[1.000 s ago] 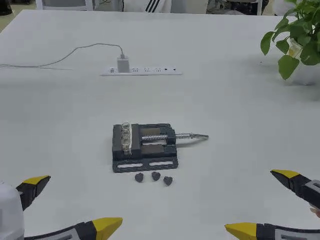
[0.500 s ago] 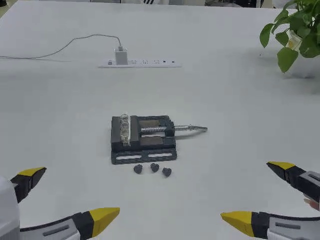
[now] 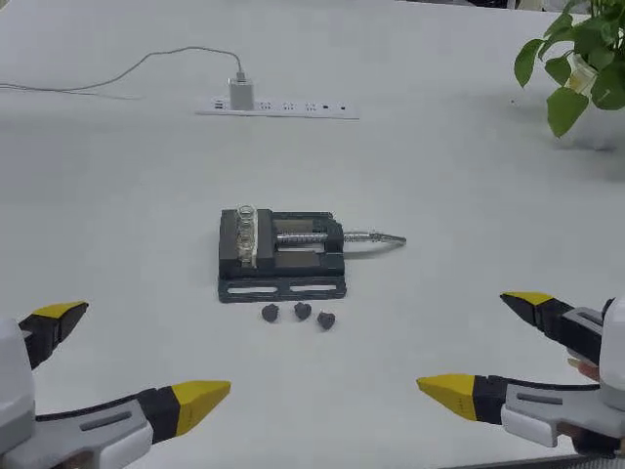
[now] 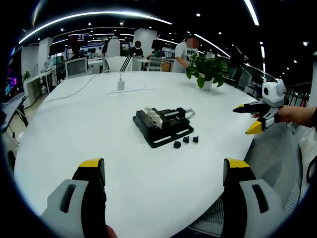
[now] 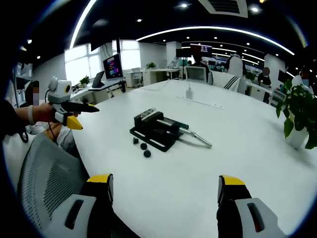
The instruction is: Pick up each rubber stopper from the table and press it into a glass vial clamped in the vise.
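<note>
1. The vise (image 3: 281, 266) sits mid-tabletop (image 3: 469, 195), with glass vials (image 3: 246, 233) clamped upright at its left end. Its screw handle sticks out to the right.
2. Three rubber stoppers (image 3: 298, 313) lie in a short row just in front of the vise, touching neither it nor each other.
3. The left hand-held gripper (image 3: 146, 352) and right hand-held gripper (image 3: 471, 342) hover at the near edge, jaws spread wide. White tabletop lies between them and the stoppers.
4. On the far side lies a power strip (image 3: 278, 107) with a white charger (image 3: 241, 95) plugged in and a cable (image 3: 127, 70) trailing left. A potted plant (image 3: 581, 59) stands far right, well apart from the vise.
5. The left gripper view adds a grey mesh chair (image 4: 277, 158) at the table's edge and a person (image 4: 185, 52) standing behind the plant.
6. The right gripper view adds a monitor (image 5: 113, 66) on a desk beyond the table.
</note>
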{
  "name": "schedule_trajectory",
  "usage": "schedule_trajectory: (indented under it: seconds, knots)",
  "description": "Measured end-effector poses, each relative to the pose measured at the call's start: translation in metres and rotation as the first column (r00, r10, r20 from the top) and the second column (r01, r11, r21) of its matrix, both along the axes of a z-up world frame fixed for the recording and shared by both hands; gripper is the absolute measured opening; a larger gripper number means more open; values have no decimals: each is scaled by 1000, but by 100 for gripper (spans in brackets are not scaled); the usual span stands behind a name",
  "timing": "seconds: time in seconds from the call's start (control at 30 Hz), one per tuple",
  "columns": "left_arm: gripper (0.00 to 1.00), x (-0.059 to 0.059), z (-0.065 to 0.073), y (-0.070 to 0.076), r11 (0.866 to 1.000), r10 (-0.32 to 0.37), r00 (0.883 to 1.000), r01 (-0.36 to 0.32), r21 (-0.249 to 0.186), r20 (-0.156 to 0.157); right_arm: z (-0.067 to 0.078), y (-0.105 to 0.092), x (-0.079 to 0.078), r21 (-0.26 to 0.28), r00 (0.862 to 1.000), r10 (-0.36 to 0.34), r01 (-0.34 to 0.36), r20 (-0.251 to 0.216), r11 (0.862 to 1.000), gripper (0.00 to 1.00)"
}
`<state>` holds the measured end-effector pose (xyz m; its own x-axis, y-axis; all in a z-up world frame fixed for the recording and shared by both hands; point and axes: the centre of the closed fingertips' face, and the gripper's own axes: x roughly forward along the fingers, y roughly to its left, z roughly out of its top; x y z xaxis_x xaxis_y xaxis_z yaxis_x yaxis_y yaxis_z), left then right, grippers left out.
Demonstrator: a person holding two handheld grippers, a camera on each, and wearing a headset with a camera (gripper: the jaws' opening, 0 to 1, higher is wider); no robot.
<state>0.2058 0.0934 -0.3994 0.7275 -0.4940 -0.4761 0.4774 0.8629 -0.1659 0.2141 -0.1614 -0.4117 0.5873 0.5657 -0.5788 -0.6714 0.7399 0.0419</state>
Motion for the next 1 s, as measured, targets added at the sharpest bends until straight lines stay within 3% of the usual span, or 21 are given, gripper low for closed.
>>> schedule_trajectory:
  seconds: [0.1, 0.6, 1.0]
  knots:
    - [99, -1, -1, 0, 1000, -2, 1000, 2, 3, -4, -4, 9, 3, -23, 999, 34, -34, 3, 999, 86]
    - [99, 4, 2, -6, 999, -31, 1000, 31, 6, -1, -19, 39, 18, -38, 993, 116, -117, -27, 992, 74]
    - [99, 8, 1, -12, 999, -32, 999, 32, -8, 4, -26, 73, 31, -53, 984, 179, -178, 5, 983, 63]
